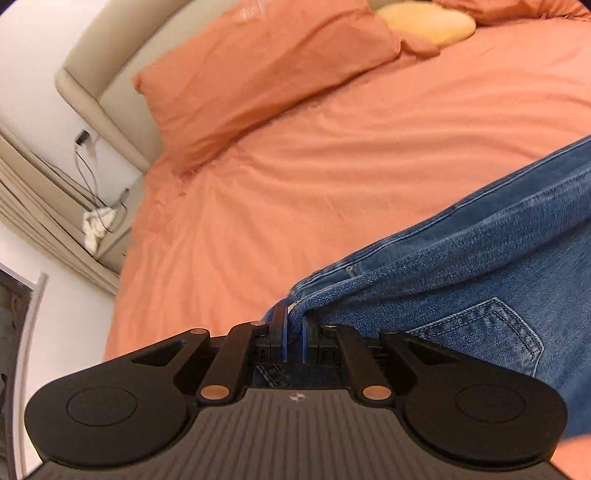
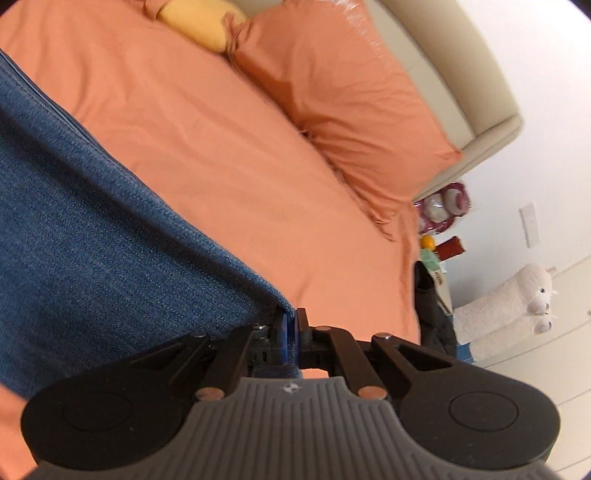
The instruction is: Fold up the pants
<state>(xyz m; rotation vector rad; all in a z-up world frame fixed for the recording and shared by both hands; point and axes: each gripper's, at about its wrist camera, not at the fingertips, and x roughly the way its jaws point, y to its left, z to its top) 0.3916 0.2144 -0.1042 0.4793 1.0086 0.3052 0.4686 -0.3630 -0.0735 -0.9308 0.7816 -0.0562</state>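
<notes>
Blue denim pants (image 1: 461, 280) stretch from my left gripper (image 1: 294, 325) toward the right, a back pocket showing near the waist. The left gripper is shut on the waist edge, denim pinched between its blue pads. In the right wrist view the pants (image 2: 92, 229) fill the left side as a taut blue sheet. My right gripper (image 2: 291, 326) is shut on a corner of that denim. Both pinched ends hang above the orange bed cover (image 1: 332, 177).
Orange pillows (image 1: 258, 74) and a yellow cushion (image 1: 428, 22) lie at the beige headboard (image 2: 461, 74). Left of the bed there is a shelf with cables (image 1: 88, 177). On the right stand a cluttered nightstand (image 2: 439, 236) and white plush toys (image 2: 509, 310).
</notes>
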